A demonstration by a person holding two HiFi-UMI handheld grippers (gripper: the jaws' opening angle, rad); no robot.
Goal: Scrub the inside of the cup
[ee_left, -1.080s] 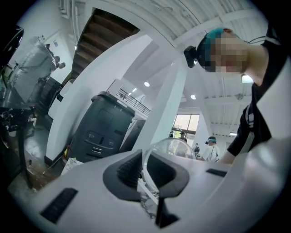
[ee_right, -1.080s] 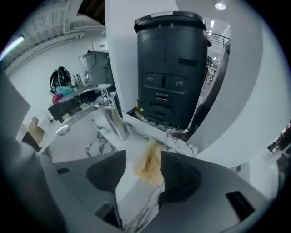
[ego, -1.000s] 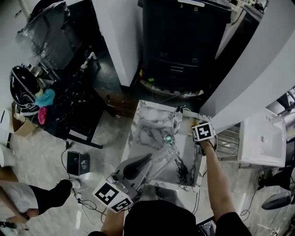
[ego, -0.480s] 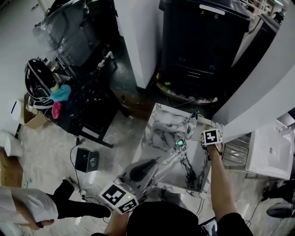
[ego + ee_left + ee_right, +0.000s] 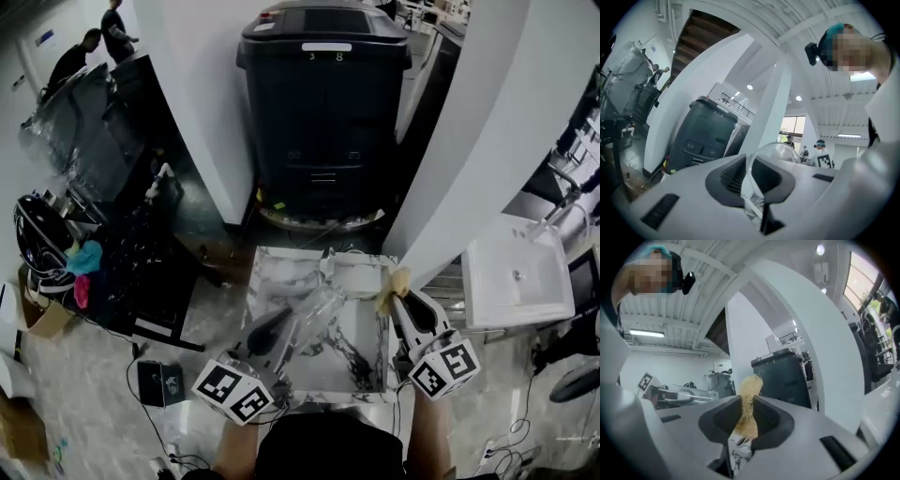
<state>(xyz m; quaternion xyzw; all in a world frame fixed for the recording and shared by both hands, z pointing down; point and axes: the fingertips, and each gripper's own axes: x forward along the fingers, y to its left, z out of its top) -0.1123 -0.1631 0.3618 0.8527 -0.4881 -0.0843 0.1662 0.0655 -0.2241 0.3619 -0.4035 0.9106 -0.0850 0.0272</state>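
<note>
Since the earlier frame: right gripper has come off the far right corner of the table and back toward the person; its marker cube now sits off the near right corner. It now carries a scrubber, just over the table's right edge. Left gripper has kept its place at the near left side, cup in hand as before. The head view has also tipped up, so more of the dark bin behind the table shows.

Cup: clear, thin-walled, plastic by the look, lying tilted over the table's middle, not resting on it. In the left gripper view the cup reads as a transparent dome beyond the left gripper, whose pads pinch its wall, nearly together.

Scrubber: pale tan, fibrous, a frayed tuft standing up out of the right gripper. Jaws closing, pads already pressing it from both sides.

Table: white stone pattern with grey veins, rectangular.
</note>
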